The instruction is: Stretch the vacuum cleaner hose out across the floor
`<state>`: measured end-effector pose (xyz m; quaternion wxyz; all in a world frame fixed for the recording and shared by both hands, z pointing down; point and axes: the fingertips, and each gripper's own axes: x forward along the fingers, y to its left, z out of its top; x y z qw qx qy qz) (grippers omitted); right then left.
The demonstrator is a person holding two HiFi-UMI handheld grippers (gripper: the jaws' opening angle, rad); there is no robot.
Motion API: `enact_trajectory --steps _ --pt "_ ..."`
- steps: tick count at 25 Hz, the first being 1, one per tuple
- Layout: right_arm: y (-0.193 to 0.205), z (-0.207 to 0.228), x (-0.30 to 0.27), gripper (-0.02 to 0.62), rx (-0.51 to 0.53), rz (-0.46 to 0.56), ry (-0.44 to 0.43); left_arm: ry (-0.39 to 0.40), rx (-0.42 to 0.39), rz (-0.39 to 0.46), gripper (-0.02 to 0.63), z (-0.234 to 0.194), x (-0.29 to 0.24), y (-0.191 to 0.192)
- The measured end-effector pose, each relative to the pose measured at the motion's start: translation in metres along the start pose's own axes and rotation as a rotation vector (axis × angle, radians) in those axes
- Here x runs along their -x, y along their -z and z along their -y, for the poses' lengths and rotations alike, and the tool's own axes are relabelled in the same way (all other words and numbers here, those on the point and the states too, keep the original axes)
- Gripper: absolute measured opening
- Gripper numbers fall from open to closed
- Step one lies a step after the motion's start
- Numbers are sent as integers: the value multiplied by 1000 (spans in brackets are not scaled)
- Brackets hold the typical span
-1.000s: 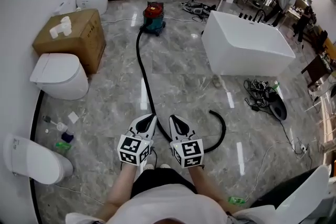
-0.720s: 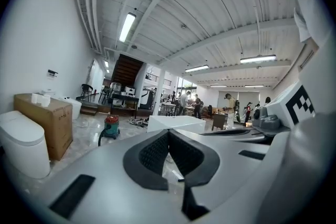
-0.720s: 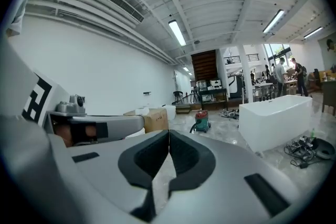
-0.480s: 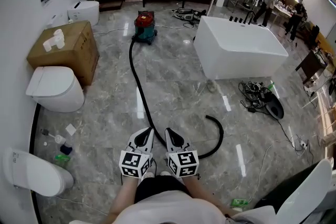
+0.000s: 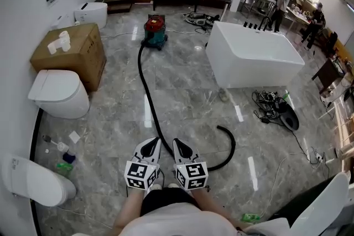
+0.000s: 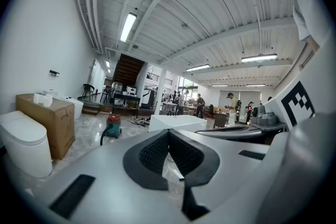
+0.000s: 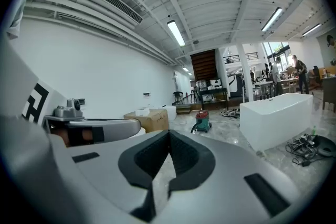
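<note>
Both of my tongs are closed with nothing in them. The left gripper [image 5: 153,141] and the right gripper [image 5: 178,142] have their pads pressed together, and each gripper's own view shows only floor and room beyond the pads. I carry them side by side and nearly level, well apart from the vacuum cleaner [image 5: 155,30] and straight down the room from it. I'd call that a resting carry rather than a reach, because neither tip is angled down at anything. The hose [image 5: 147,98] leaves the near side of the vacuum cleaner and runs away from it in one long, gently bowed line towards my tongs. It passes under their tips, and at the end farthest from the vacuum cleaner it hooks round to the right, its open end [image 5: 220,129] pointing partly back the way it came. By my reading the long run already lies drawn out from the vacuum cleaner, and only that hook stops the hose being fully straight. Compared with a second ago little has changed: the tongs are closed and side by side as before, the hook has the same shape, and only my head's view of the room has shifted slightly.
</note>
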<state>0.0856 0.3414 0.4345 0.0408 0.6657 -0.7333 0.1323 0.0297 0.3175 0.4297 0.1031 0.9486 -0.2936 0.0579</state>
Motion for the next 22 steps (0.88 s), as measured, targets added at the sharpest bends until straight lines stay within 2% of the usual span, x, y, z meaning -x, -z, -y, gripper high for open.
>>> enact_trajectory --steps 22 --pt "8 -6 -3 15 -13 -29 -27 9 26 -6 9 -3 4 6"
